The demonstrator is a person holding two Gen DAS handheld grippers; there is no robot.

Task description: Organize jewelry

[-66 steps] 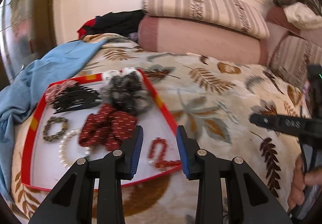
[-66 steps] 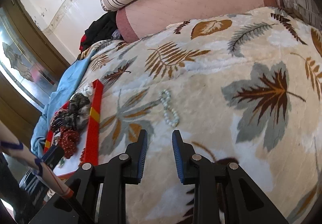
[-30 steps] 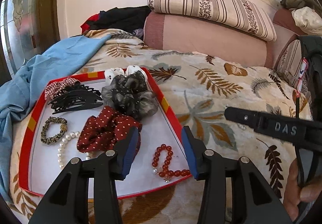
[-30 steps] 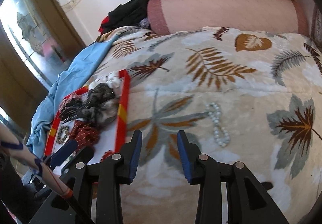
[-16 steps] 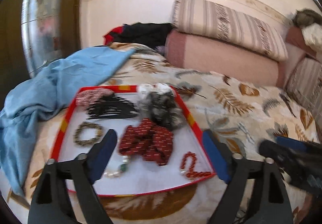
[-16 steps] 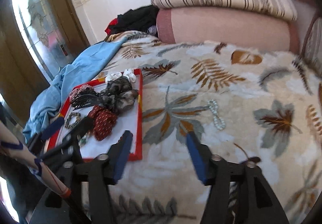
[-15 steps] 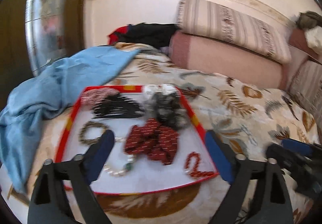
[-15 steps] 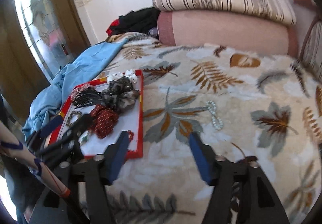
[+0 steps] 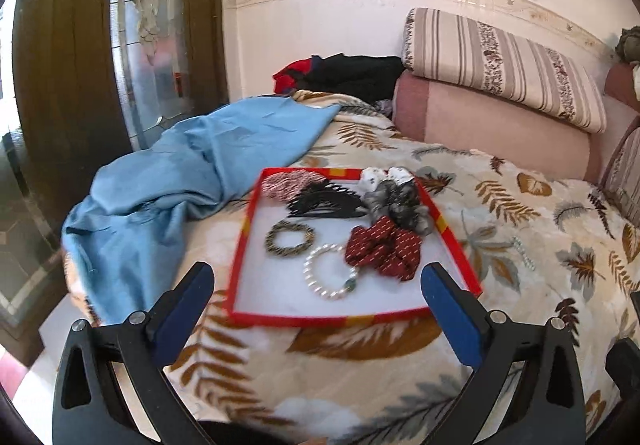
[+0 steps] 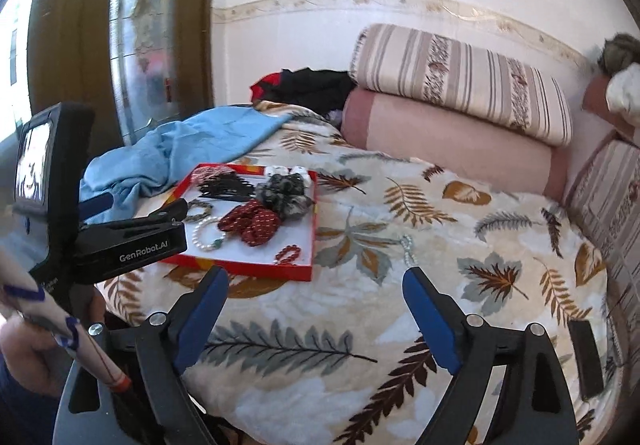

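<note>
Both grippers sat pulled back from the bed, and their jaws had just been opening: the left gripper (image 9: 318, 299) was spread wide over the near edge of the red tray (image 9: 240, 245) with nothing between its pads, and the right gripper (image 10: 316, 305) was spread too, empty, above the leaf-print blanket (image 10: 360, 325). The tray already had the scrunchies, black clips and 2 bracelets in it, with the red bead bracelet (image 10: 287, 254) in its near right corner. The one straggler looked like the pale bead bracelet (image 10: 407, 248) lying on the blanket just right of the tray. I'd have gone for that with the right gripper: drop low, straddle 1 side of the loop and pinch the beads, not the fluffy blanket.
</note>
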